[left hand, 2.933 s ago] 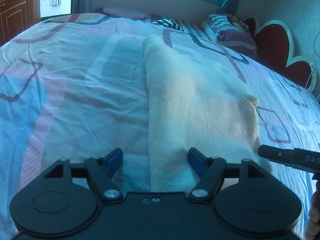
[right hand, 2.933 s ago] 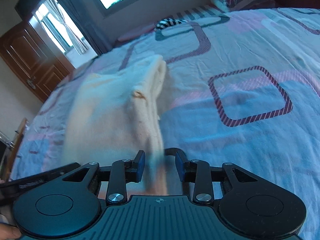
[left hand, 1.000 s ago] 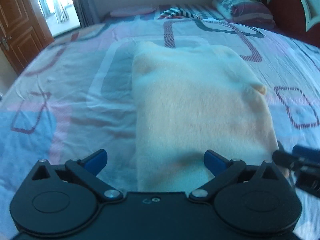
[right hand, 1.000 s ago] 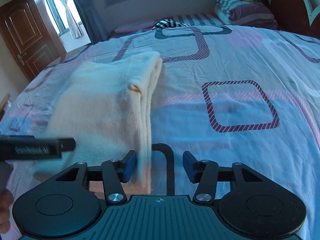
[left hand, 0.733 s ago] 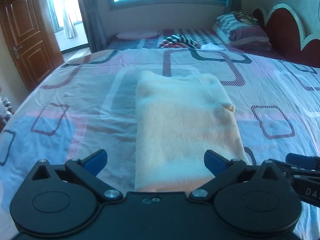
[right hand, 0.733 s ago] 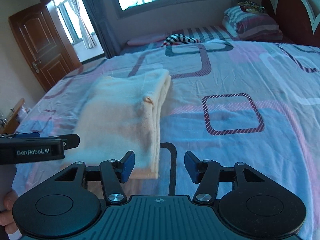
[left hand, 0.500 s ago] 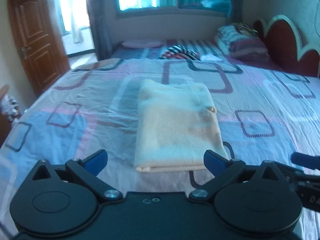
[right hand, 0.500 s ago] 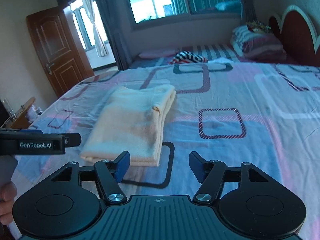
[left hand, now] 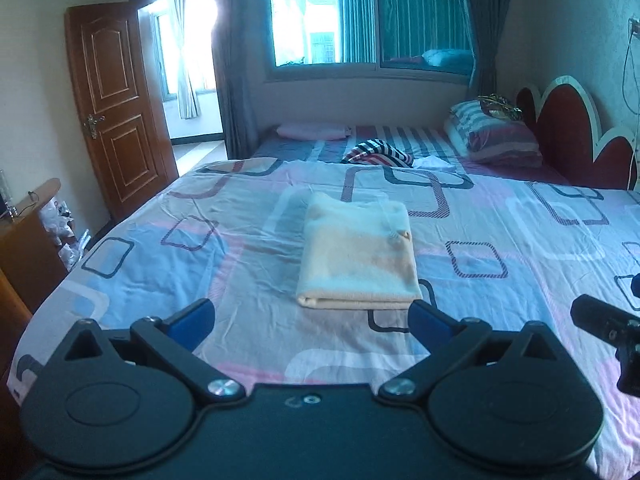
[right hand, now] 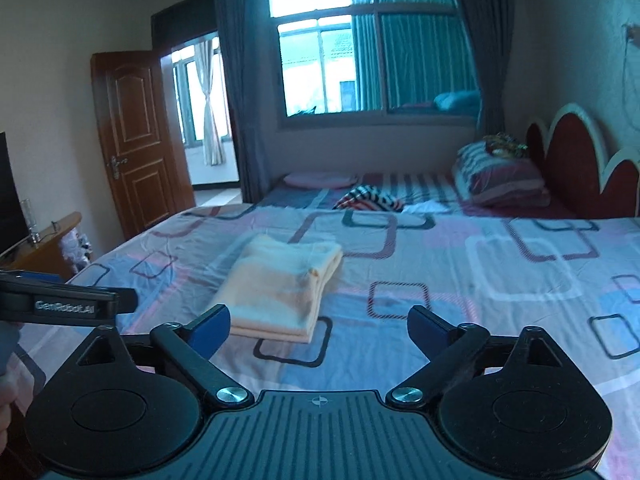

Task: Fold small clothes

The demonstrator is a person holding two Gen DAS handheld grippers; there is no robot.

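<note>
L gripper [left hand: 311, 316]: nearest the lens, blue pads spread wide, nothing btwn them; released, well clear of the cloth
R gripper [right hand: 319, 327]: jaws have just been opening, now spread wide w/ nothing btwn; released. Its tip also shows at the right edge of the left wrist view, apart from the garment
Person's hand [right hand: 6, 396]: only a sliver at the left edge of the right wrist view, below the other gripper's body
Bedsheet [left hand: 520, 248]: patterned w/ rounded squares, lightly creased; bare sheet lies btwn both grippers and the garment
Folded garment [left hand: 358, 254]: cream knit, folded to a compact rectangle, flat on the sheet at mid-bed; near edge shows stacked layers, one small tab sticks up at its right side. Seen also in the right wrist view [right hand: 282, 286], left of centre
Far end: striped cloth [left hand: 378, 151] and pillows [left hand: 494, 136] by the headboard, well apart from the garment; window and door beyond
Step in hand (judged): fold looks complete; both grippers let go and stand back from the piece
Next move (judged): either fetch another small item, e.g. the striped cloth, if it belongs to the job, which can't be told, or end. A new fetch needs a long reach across the bed w/out dragging the finished stack
</note>
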